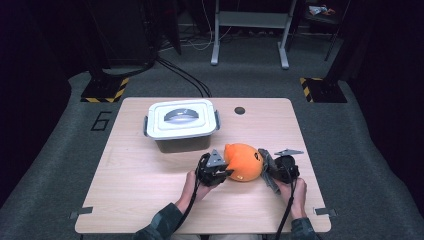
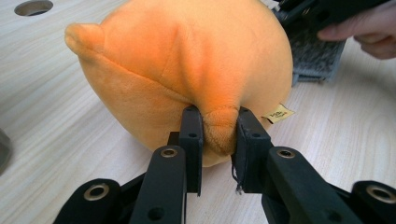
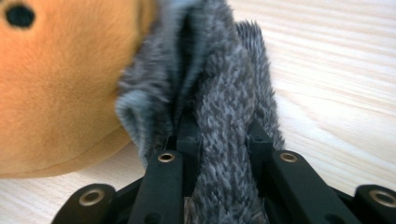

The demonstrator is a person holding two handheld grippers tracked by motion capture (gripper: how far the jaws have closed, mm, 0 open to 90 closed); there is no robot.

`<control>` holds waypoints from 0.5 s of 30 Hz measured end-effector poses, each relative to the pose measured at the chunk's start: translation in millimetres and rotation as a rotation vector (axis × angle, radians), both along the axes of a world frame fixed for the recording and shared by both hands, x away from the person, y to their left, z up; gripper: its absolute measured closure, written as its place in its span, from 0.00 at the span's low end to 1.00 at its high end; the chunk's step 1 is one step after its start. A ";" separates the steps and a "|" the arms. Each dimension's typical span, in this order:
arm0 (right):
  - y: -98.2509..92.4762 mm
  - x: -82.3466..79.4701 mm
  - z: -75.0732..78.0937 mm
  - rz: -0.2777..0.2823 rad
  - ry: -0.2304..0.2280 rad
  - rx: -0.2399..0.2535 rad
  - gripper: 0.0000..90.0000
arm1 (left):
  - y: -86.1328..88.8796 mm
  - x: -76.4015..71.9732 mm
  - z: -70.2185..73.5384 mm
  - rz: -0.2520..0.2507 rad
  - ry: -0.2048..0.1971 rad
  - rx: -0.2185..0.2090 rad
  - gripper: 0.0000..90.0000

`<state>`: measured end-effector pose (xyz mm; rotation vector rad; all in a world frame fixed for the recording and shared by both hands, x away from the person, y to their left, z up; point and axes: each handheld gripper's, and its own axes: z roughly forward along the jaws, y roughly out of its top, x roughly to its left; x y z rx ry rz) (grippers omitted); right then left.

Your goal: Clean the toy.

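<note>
At the far left of the pale wood-grain table [image 1: 125, 175] stands a boxy grey storage container [image 1: 182, 125], its smooth white lid clipped on and a curved handle recessed in the top. Just in front of it, your left gripper [image 1: 224, 172] points at the orange plush toy [image 1: 244, 161], a rounded, short-piled soft ball lying on the table between your two hands. In the left gripper view the black jaws of that gripper [image 2: 219, 135] are nearly closed, pinching a small stubby nub of the orange plush toy [image 2: 187, 70]; a little cloth label [image 2: 278, 113] sticks out at the toy's lower side and a blunt ear-like bump rises at its top left.

On the toy's other side, your right gripper [image 1: 270, 172] is clamped on a grey, shaggy, long-fibred fabric part [image 1: 265, 162] that sits against the orange body. In the right gripper view the grey fabric part [image 3: 219, 116] bunches up in folds between the almost-closed jaws of that gripper [image 3: 222, 140], with the toy's smoother orange surface [image 3: 60, 93] and a black embroidered dot beside it.
</note>
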<state>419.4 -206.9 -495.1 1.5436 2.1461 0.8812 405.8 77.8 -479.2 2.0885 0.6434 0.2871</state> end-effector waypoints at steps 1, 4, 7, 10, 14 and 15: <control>-2.5 -1.3 2.4 -0.005 -0.008 0.011 0.83 | 0.2 0.3 0.2 0.000 -0.001 0.001 0.84; -13.0 -8.3 17.3 -0.021 -0.053 0.034 0.83 | 0.4 0.7 0.7 -0.003 0.000 0.003 0.84; -19.1 -14.4 33.9 -0.018 -0.098 0.052 0.83 | -1.0 0.4 0.9 -0.001 -0.004 -0.004 0.84; -20.1 -20.1 55.1 -0.003 -0.144 0.083 0.83 | -2.5 -0.1 1.6 -0.004 -0.006 0.002 0.84; -10.6 -23.7 76.2 0.048 -0.182 0.085 0.83 | -3.6 0.1 2.6 -0.008 -0.015 0.007 0.84; -7.1 -23.9 79.3 0.058 -0.187 0.080 0.83 | -4.1 -0.1 2.6 -0.005 -0.015 0.005 0.84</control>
